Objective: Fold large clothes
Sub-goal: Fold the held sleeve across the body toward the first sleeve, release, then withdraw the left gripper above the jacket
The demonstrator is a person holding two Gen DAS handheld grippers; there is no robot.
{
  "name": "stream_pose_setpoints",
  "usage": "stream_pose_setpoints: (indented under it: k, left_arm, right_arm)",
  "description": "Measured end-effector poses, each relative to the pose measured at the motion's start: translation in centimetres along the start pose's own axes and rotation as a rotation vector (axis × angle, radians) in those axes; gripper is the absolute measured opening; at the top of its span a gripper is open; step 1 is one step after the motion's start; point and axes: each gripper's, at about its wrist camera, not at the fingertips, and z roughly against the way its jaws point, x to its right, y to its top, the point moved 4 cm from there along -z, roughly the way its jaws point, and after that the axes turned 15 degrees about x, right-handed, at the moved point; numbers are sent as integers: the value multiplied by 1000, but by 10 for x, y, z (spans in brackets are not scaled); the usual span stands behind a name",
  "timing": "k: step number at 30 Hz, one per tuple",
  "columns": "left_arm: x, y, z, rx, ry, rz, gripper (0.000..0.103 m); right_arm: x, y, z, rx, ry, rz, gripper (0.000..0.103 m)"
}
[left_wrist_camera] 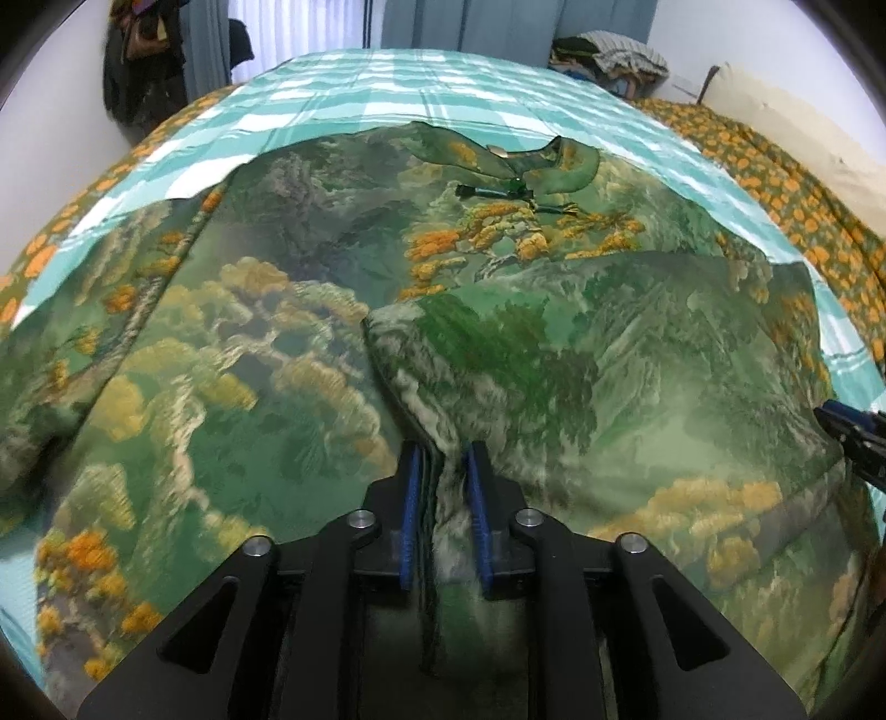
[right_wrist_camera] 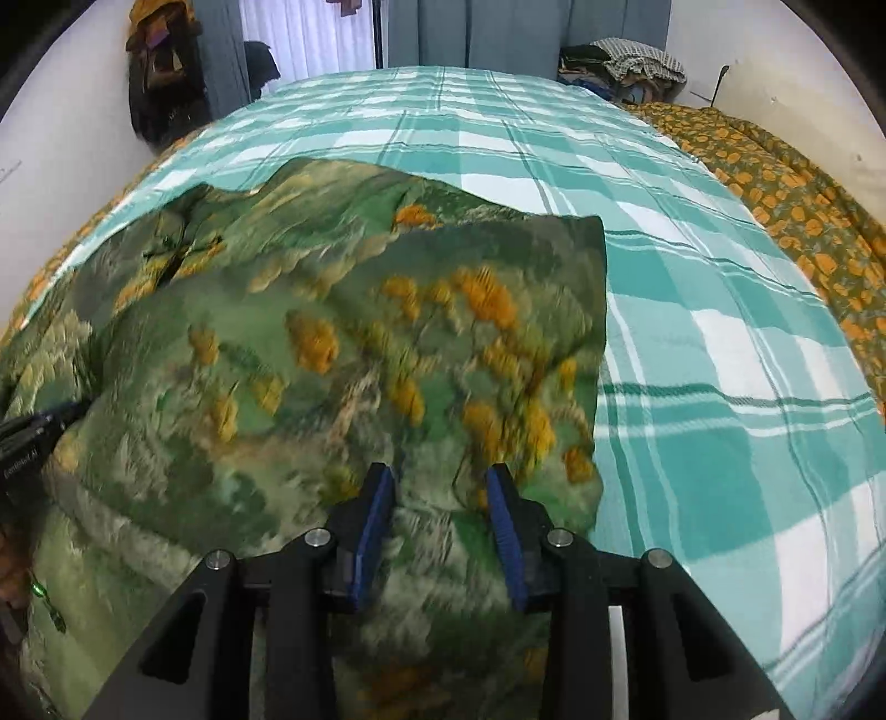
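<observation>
Garment [left_wrist_camera: 310, 310] sprawls across the plaid bedspread [left_wrist_camera: 432, 94], a big green piece printed with mountains and orange trees, collar [left_wrist_camera: 515, 160] lying at the far end with a dark cord [left_wrist_camera: 498, 193] just below it. Left gripper [left_wrist_camera: 443, 465] has its blue pads [left_wrist_camera: 411, 498] pinched narrow on a thick fold of the cloth, fabric bunched right up between them. Right gripper [right_wrist_camera: 440, 487] stands a little wider, and it too has cloth filling the gap between its pads [right_wrist_camera: 501, 526], gripping the near edge. From the right wrist view, one flap [right_wrist_camera: 443, 332] is doubled over the body, its far corner [right_wrist_camera: 595, 221] square against the bedspread's bare checks [right_wrist_camera: 720, 332]. Each gripper shows at the edge of the other's view, close alongside. Orange-flowered sheet [right_wrist_camera: 786, 194] runs down the bed's right side, and a clothes pile [left_wrist_camera: 609, 50] sits beyond the far corner by the curtains [right_wrist_camera: 498, 33]
</observation>
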Motion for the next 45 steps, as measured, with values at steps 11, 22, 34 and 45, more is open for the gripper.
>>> stream_pose_setpoints:
  k: [11, 22, 34, 45]
  left_arm:
    - [-59, -32, 97, -11, 62, 59, 87]
    - [-247, -31, 143, 48, 327, 518, 87]
    - [-413, -80, 144, 127, 451, 1046, 87]
    - [-432, -65, 158, 186, 545, 969, 11]
  right_arm:
    - [-13, -63, 116, 193, -2, -25, 54]
    - [-59, -84, 164, 301, 74, 148, 54]
    - [-81, -98, 157, 259, 103, 202, 54]
    - [-86, -104, 145, 225, 122, 176, 54]
